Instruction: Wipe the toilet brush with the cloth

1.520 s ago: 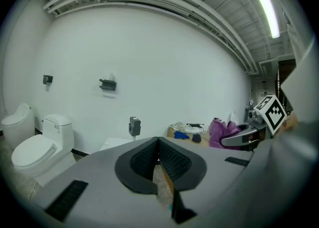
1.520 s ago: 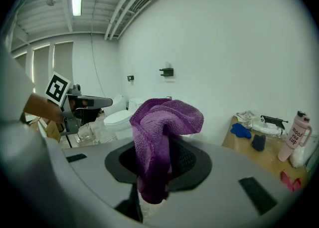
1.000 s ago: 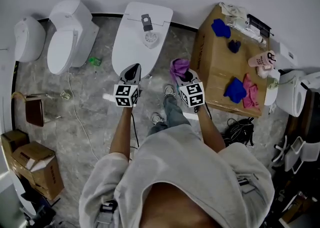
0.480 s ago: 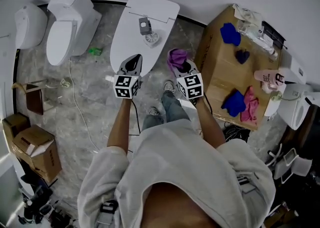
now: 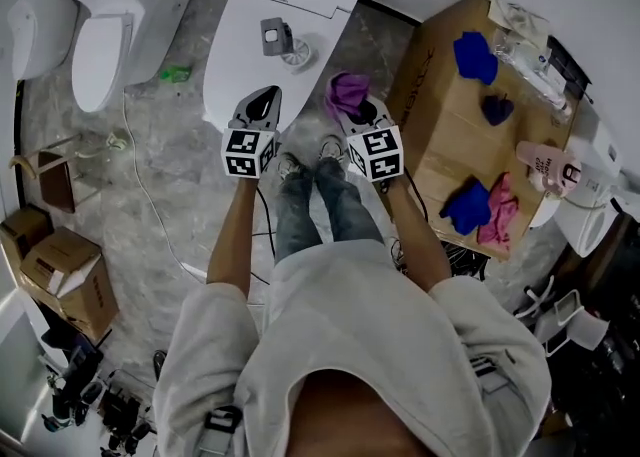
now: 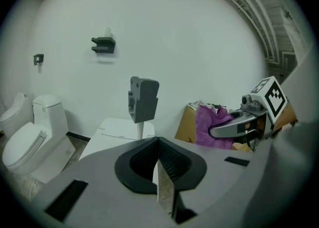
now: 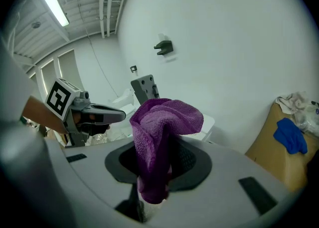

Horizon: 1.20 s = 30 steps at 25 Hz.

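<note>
The toilet brush (image 5: 274,37), with a blocky grey handle on a white stem, stands upright on the closed lid of a long white toilet (image 5: 238,65) against the wall. In the left gripper view the brush (image 6: 143,98) rises straight ahead of the jaws, well apart from them; in the right gripper view its grey handle (image 7: 145,87) shows just behind the cloth.

The purple terry cloth (image 5: 347,93) is pinched in the right gripper (image 5: 358,111), whose jaws are clamped on the lower part while the rest of the cloth (image 7: 164,122) bunches up and folds over above them. The left gripper (image 5: 262,103) has its jaws pressed together with nothing between them; its black pads (image 6: 172,159) meet along one line. Both grippers are held out side by side, near the front edge of the toilet and short of the brush.

To the person's right stands a big brown cardboard box (image 5: 432,145) with blue cloths (image 5: 474,55) and a pink cloth (image 5: 497,220) lying on top. A second white toilet (image 5: 100,35) sits to the left, on the grey marbled floor (image 5: 180,175).
</note>
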{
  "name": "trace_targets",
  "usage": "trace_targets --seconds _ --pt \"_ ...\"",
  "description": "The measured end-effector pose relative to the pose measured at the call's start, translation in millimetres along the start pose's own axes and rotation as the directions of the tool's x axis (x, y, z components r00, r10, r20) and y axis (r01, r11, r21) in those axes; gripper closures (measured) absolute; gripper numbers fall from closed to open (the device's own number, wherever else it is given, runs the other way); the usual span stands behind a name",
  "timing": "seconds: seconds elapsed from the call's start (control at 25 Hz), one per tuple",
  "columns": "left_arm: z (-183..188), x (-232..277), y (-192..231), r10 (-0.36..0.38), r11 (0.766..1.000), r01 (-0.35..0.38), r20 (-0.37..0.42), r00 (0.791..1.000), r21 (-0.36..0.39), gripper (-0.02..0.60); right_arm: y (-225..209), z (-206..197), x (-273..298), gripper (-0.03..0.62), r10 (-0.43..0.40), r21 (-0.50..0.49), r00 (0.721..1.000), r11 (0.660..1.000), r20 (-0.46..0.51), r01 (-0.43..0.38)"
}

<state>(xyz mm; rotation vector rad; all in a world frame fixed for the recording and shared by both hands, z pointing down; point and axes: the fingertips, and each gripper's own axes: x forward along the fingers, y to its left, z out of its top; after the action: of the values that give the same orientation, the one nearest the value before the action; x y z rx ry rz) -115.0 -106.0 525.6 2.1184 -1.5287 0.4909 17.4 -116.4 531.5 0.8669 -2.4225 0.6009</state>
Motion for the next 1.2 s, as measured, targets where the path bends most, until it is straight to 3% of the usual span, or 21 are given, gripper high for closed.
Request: trace_targets --seconds 0.32,0.64,0.96,1.2 --pt "-40.1 50.4 18.9 -0.025 1.000 0.025 -0.029 0.999 -0.009 0.563 -9.6 -37.8 49.4 0.473 -0.004 0.018 0.999 1.000 -0.043 0.005" --pt "-70.1 89.1 44.1 -0.042 0.999 0.042 -0.010 0.999 -0.020 0.563 -8.4 -81.5 98.8 0.473 -0.022 0.038 0.998 0.999 -0.062 0.024" --pt "-86.6 127.6 62.0 -0.074 0.997 0.074 -0.006 0.997 0.002 0.563 13.3 -125.7 145.1 0.473 0.023 0.028 0.993 0.999 -0.115 -0.020" --pt "-99.4 141.6 67.8 -0.083 0.996 0.084 -0.026 0.996 0.005 0.563 34.7 -127.3 174.9 0.474 0.095 0.029 0.987 0.995 -0.132 -0.092"
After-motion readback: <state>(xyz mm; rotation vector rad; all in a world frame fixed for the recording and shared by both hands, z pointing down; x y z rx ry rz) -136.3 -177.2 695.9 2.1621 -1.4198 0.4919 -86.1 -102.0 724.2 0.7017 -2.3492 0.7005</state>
